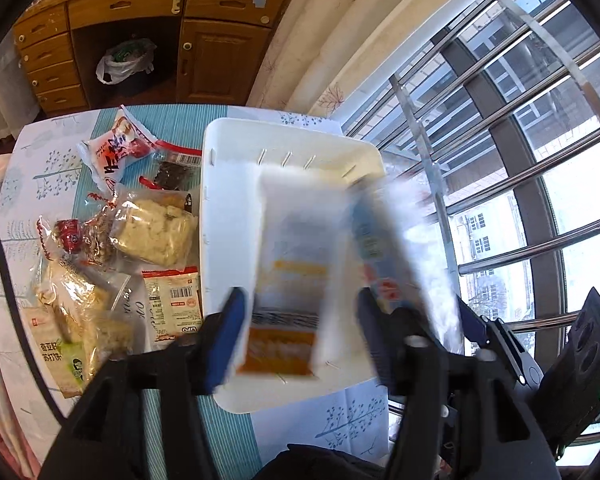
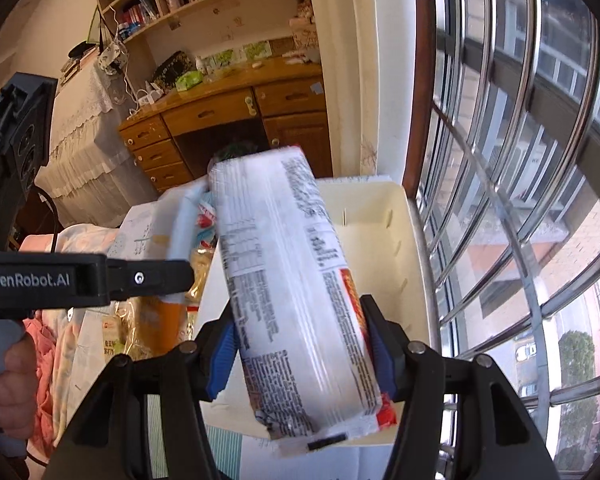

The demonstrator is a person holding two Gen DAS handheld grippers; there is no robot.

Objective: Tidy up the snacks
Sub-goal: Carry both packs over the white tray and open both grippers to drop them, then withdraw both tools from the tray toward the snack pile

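Note:
A white plastic bin (image 1: 228, 140) stands on the table by the window. Over it, my left gripper (image 1: 300, 332) is open. A blurred white and orange snack packet (image 1: 288, 264) hangs between its blue pads (image 1: 228, 336), with a gap on the right side. My right gripper (image 2: 300, 356) is shut on a long white packet with a red edge (image 2: 284, 272), tilted above the bin (image 2: 380, 216). That packet shows as a blur (image 1: 384, 248) at the right of the left wrist view.
Several loose snacks lie left of the bin on the blue patterned cloth: a red and white bag (image 1: 116, 148), clear bags of crackers (image 1: 156, 228) and a barcode packet (image 1: 176, 300). Window bars (image 1: 520, 200) run close on the right. A wooden desk (image 1: 160, 8) stands behind.

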